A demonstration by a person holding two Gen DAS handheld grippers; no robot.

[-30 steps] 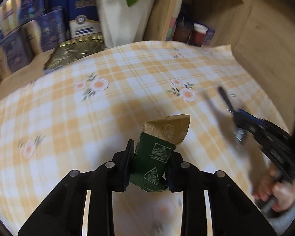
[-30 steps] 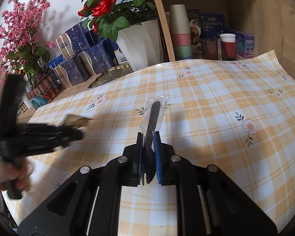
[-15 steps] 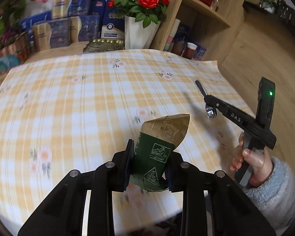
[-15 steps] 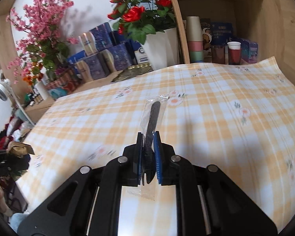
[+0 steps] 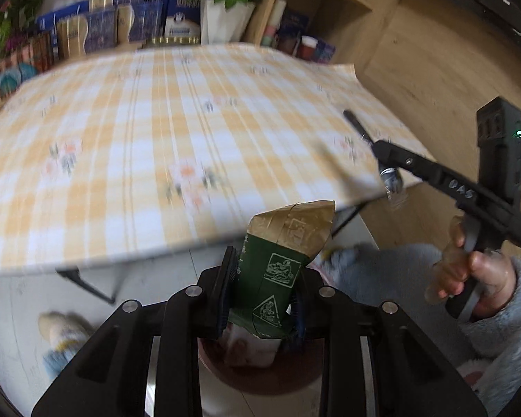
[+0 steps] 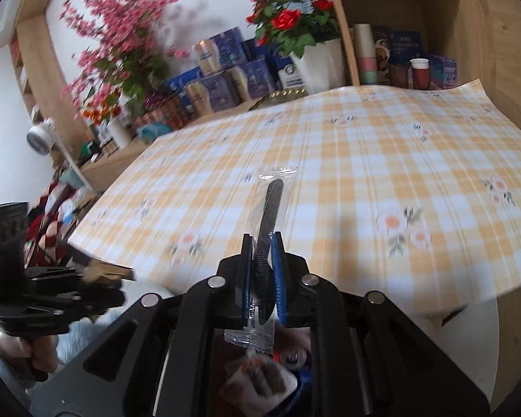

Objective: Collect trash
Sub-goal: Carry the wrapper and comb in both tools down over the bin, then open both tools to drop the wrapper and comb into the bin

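In the left wrist view, the left gripper [image 5: 262,300] is clenched on one green and gold packet [image 5: 278,271], which stands upright between the two pads with its torn gold top pointing toward 1 o'clock. Directly under it, at 6 o'clock, lies the dark red rim of one bin [image 5: 260,378] with pale scraps inside. At 3 o'clock a hand [image 5: 469,274] in a grey fleecy sleeve holds the second tool.

In the right wrist view, the right gripper [image 6: 264,271] is squeezed tight on one black plastic utensil in a clear wrapper [image 6: 271,208], the wrapper's end sticking up toward 12 o'clock. Below the pads, at 6 o'clock, some wrappers show, blurred. At 9 o'clock the other tool appears with its packet's gold tip.

Beyond both tools spreads one table under a yellow checked cloth [image 6: 382,173] with flower prints; the packet and the utensil are both off the table's near edge. Farther on, at 12 o'clock, stands one white pot of red roses [image 6: 309,45], at 10 o'clock one spray of pink blossoms [image 6: 121,34], with several blue boxes between them. At 1 o'clock a wooden shelf holds a stack of cups [image 6: 366,52].
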